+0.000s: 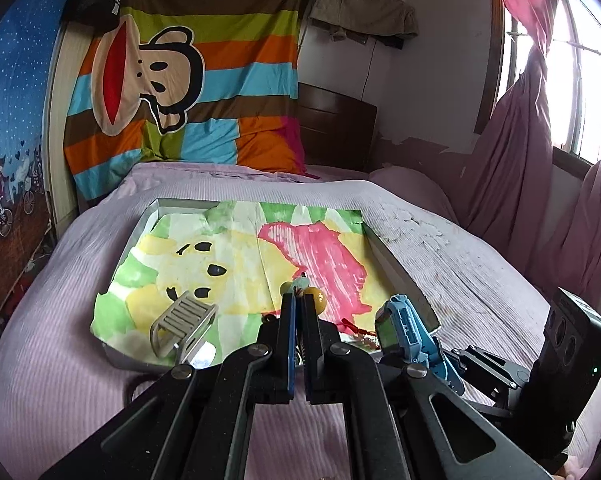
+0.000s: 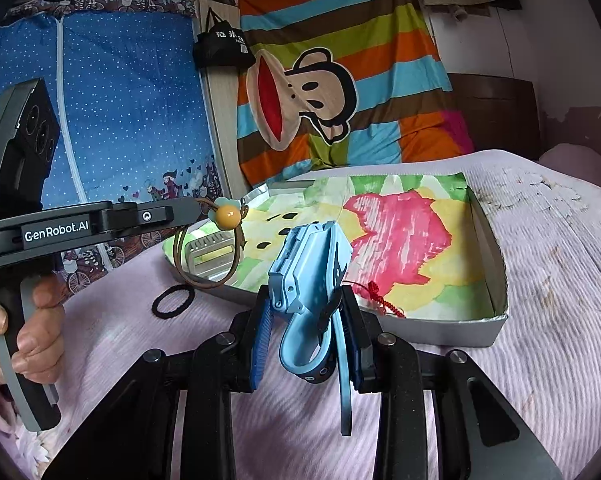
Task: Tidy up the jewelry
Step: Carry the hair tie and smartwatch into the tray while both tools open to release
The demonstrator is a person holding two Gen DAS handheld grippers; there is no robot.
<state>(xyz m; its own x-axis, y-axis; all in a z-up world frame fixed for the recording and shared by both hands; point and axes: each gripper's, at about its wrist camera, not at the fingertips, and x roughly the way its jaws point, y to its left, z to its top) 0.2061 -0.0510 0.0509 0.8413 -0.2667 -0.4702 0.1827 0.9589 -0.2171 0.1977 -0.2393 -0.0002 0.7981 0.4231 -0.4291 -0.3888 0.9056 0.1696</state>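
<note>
My left gripper [image 1: 298,300] is shut on a brown cord bracelet [image 1: 318,300] with an amber bead and a pale flower. Its loop [image 2: 208,258] hangs from the left gripper [image 2: 198,210] above the box's near left corner. My right gripper [image 2: 306,302] is shut on a light blue watch [image 2: 308,264], body up and strap hanging between the fingers, over the box's front edge. The same watch [image 1: 400,322] shows to the right in the left wrist view. Inside the shallow grey box [image 2: 496,264], lined with painted paper, lie a grey clip [image 1: 182,324] and a red knotted cord [image 2: 380,296].
A black hair tie [image 2: 174,300] lies on the pink bedspread just left of the box. A hand [image 2: 24,332] grips the left gripper's handle. A striped cartoon sheet [image 1: 188,72] hangs behind the bed, and pink curtains [image 1: 520,152] hang at the right by a window.
</note>
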